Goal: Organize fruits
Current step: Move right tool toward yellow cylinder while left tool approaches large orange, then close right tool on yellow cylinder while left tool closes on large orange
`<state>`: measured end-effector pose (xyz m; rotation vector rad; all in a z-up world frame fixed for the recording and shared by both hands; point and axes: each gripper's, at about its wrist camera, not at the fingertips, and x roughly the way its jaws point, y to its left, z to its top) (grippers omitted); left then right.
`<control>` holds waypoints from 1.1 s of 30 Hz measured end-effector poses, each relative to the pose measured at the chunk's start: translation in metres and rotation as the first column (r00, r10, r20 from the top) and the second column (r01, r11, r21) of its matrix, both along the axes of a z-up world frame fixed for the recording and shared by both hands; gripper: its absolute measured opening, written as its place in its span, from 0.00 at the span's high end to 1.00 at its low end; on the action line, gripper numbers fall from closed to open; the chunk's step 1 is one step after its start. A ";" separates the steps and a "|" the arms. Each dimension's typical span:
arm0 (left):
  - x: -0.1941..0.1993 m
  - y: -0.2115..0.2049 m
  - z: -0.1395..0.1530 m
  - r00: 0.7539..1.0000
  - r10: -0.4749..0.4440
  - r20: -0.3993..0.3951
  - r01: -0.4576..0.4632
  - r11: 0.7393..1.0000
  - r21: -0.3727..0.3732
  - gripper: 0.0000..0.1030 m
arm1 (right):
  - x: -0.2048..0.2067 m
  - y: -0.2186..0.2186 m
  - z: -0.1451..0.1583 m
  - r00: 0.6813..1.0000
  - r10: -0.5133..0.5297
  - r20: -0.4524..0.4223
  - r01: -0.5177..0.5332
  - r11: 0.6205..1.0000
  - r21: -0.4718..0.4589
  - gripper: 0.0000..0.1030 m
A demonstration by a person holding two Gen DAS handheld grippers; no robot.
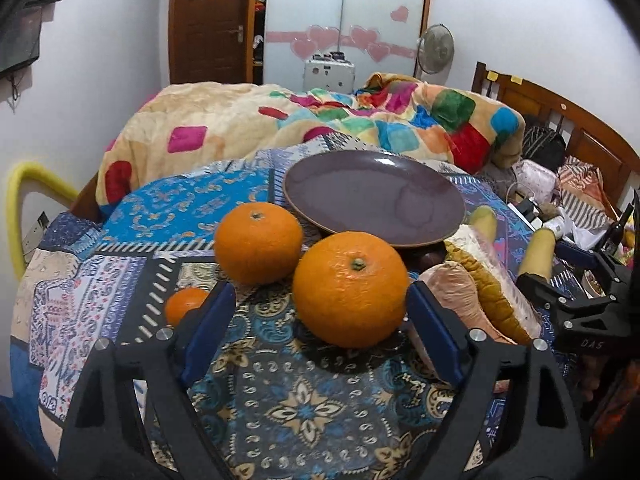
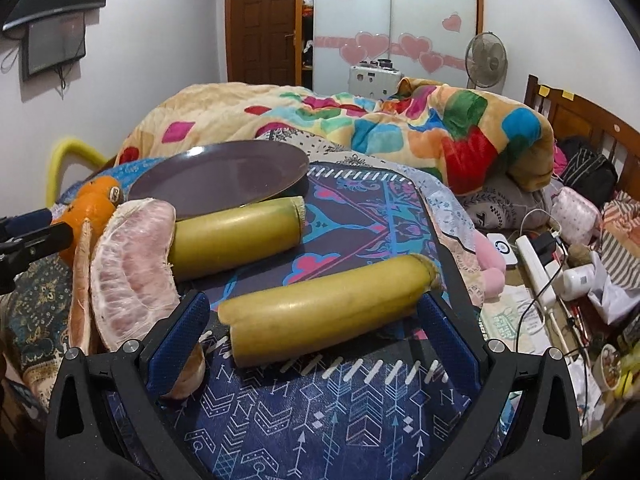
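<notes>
On the patterned cloth (image 1: 256,392) over the bed, the purple plate (image 1: 374,196) lies bare behind the fruit. The left gripper (image 1: 320,316) has its fingers (image 1: 212,320) spread wide around the nearest orange (image 1: 350,288), the right pad just beside it, not pressing. The right gripper (image 2: 312,328) has its fingers open around the near banana piece (image 2: 324,312), with pomelo segments (image 2: 132,272) to its left
</notes>
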<state>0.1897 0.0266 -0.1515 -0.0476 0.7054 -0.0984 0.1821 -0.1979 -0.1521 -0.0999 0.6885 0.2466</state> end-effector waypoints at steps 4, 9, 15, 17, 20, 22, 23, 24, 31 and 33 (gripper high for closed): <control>0.005 -0.004 0.001 1.000 0.005 -0.002 -0.005 1.000 0.006 0.14 | 0.003 0.001 -0.001 1.000 -0.003 -0.009 0.003 1.000 -0.013 0.01; 0.010 -0.003 -0.001 1.000 0.004 -0.018 -0.004 1.000 -0.027 0.14 | 0.007 -0.006 -0.004 0.999 0.024 -0.049 -0.022 0.999 0.043 0.17; 0.018 0.000 -0.003 0.999 -0.011 -0.048 0.007 0.997 -0.083 0.19 | 0.001 -0.015 -0.006 0.993 0.070 -0.093 -0.063 0.995 0.072 0.30; 0.018 -0.002 -0.003 0.998 -0.020 -0.052 0.015 0.996 -0.092 0.22 | -0.003 -0.018 -0.005 0.992 0.070 -0.101 -0.065 0.996 0.059 0.30; 0.020 -0.005 -0.002 0.998 -0.037 -0.060 0.030 0.994 -0.106 0.32 | -0.008 -0.026 0.002 0.992 0.070 -0.103 -0.061 0.994 0.086 0.30; 0.020 -0.008 -0.001 0.997 -0.038 -0.062 0.032 0.995 -0.099 0.35 | -0.009 -0.028 0.009 0.995 0.054 -0.081 -0.047 0.995 0.088 0.30; 0.020 -0.010 -0.001 0.998 -0.036 -0.060 0.031 0.995 -0.091 0.35 | -0.008 -0.028 0.012 0.996 0.046 -0.074 -0.040 0.996 0.086 0.28; 0.020 -0.011 -0.001 0.998 -0.036 -0.058 0.031 0.996 -0.081 0.36 | -0.007 -0.028 0.013 0.997 0.041 -0.072 -0.035 0.995 0.089 0.27; 0.019 -0.011 0.003 0.996 -0.048 -0.073 0.044 0.997 -0.062 0.37 | 0.017 -0.023 0.011 0.995 0.003 -0.101 0.010 0.992 0.127 0.16; 0.016 -0.011 0.004 0.996 -0.051 -0.076 0.049 0.998 -0.038 0.37 | 0.023 -0.022 0.009 0.993 -0.005 -0.115 0.020 0.991 0.131 0.16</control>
